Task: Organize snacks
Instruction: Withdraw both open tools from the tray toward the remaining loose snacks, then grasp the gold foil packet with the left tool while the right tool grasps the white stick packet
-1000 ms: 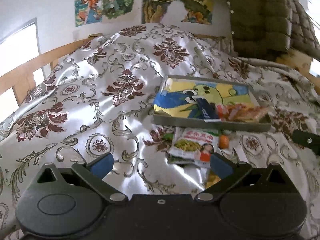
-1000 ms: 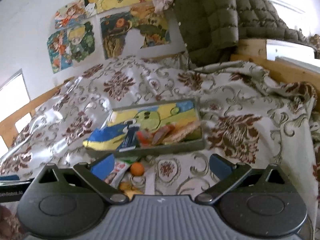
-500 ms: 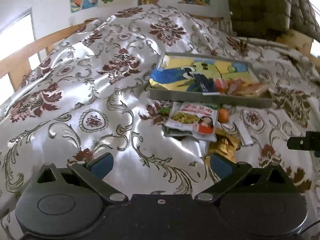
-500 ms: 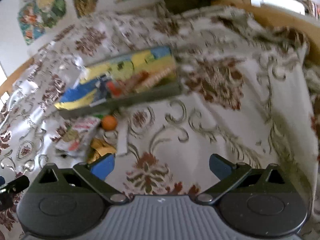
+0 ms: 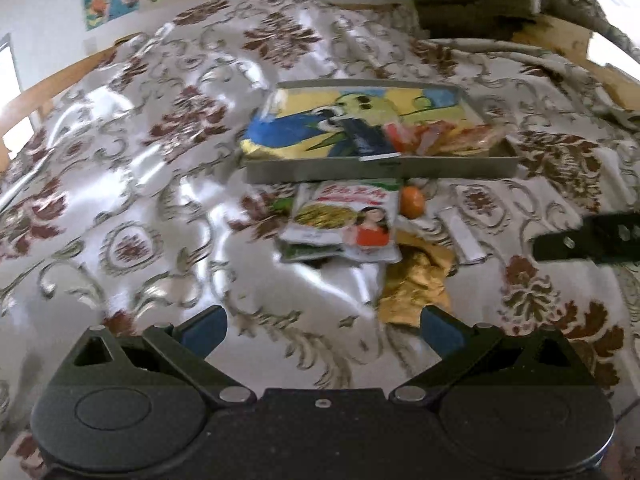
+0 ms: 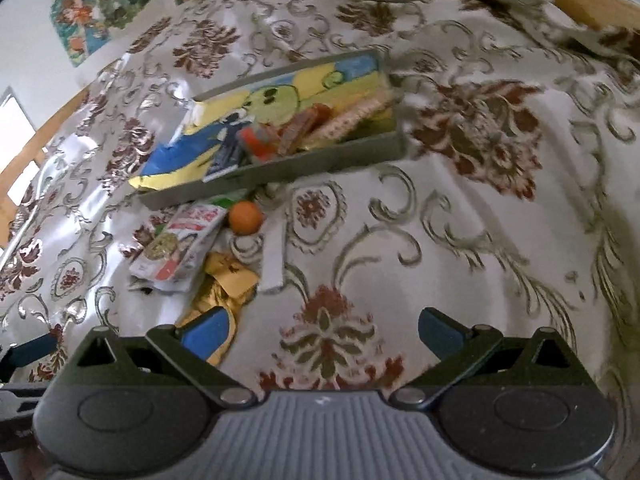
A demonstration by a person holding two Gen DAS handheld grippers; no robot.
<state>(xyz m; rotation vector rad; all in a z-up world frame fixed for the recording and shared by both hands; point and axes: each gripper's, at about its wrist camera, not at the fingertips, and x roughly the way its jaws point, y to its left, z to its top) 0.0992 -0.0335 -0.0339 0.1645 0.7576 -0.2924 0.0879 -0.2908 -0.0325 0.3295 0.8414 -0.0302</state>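
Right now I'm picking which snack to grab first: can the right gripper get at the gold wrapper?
Probably yes. The right gripper is open and empty, the gold wrapper lies loose on the bedspread by its left finger, and nothing covers it.

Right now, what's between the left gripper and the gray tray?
In the left wrist view, between the left gripper and gray tray: bare patterned cloth, then the white snack packet, with a gold wrapper alongside.
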